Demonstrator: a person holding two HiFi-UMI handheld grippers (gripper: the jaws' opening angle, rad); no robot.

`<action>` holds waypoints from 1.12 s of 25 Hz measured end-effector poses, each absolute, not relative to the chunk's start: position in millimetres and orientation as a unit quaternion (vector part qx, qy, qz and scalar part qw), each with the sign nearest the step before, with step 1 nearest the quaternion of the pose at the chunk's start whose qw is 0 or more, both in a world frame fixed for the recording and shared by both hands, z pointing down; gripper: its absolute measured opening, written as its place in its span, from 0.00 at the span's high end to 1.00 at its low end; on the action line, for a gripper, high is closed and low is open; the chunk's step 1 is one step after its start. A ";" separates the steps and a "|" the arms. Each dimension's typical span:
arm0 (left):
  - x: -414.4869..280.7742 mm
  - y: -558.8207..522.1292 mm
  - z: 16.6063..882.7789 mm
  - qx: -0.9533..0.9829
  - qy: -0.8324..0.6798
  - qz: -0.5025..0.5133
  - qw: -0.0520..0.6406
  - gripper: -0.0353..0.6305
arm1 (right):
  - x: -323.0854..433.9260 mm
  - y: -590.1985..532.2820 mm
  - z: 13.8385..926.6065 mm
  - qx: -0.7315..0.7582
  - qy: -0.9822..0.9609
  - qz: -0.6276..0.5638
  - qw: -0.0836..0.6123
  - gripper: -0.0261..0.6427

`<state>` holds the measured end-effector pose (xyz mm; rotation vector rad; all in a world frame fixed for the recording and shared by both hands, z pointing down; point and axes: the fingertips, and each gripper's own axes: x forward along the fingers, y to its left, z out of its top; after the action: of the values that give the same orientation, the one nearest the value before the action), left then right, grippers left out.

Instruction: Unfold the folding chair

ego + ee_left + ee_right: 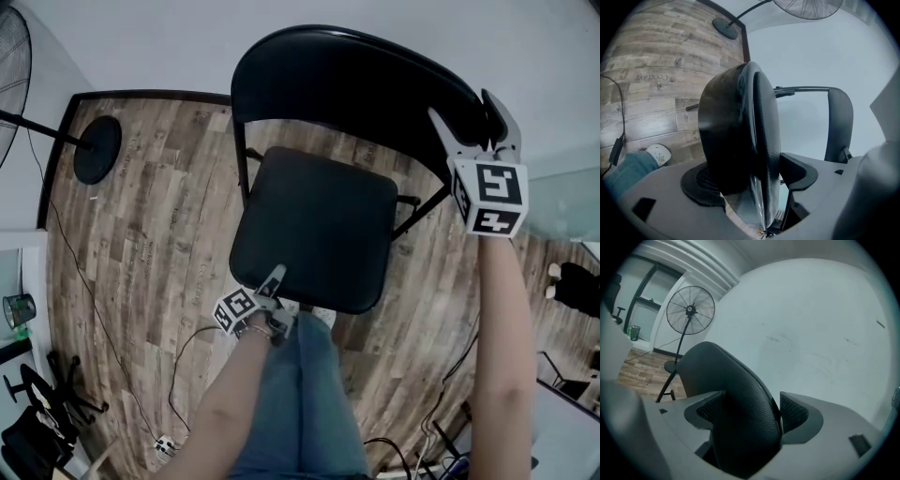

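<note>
— What are your fingers holding?
— My left fingers [701,180] are clamping the front edge of the seat [314,230], which is filling the gap edge-on in the left gripper view. My right fingers [794,413] are gripping the right end of the backrest [356,80].
— And the head view?
— It is showing the whole folding chair [281,216] standing on the wooden floor [141,234] by the white wall. It is cutting off the fan [690,310], whose round head the gripper views are showing.
— Arms?
— My left gripper [277,274] is sitting low by my legs [300,403], forearm sloping down. My right gripper [466,117] is reaching out on a stretched arm.
— Chair's heading?
— The seat is lying nearly flat, its front facing me. The backrest is running across, along the wall.
</note>
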<state>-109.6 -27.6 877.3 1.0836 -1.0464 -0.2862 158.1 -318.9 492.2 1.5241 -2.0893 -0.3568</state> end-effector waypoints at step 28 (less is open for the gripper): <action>-122.8 0.3 950.2 0.491 -0.434 -0.145 0.741 0.37 | 155.2 -307.1 538.4 0.646 -0.706 -0.173 0.232 0.46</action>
<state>-122.8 0.3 950.2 1.0762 -0.9519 -0.3190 155.2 -307.1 538.4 1.7750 -1.9407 -0.4756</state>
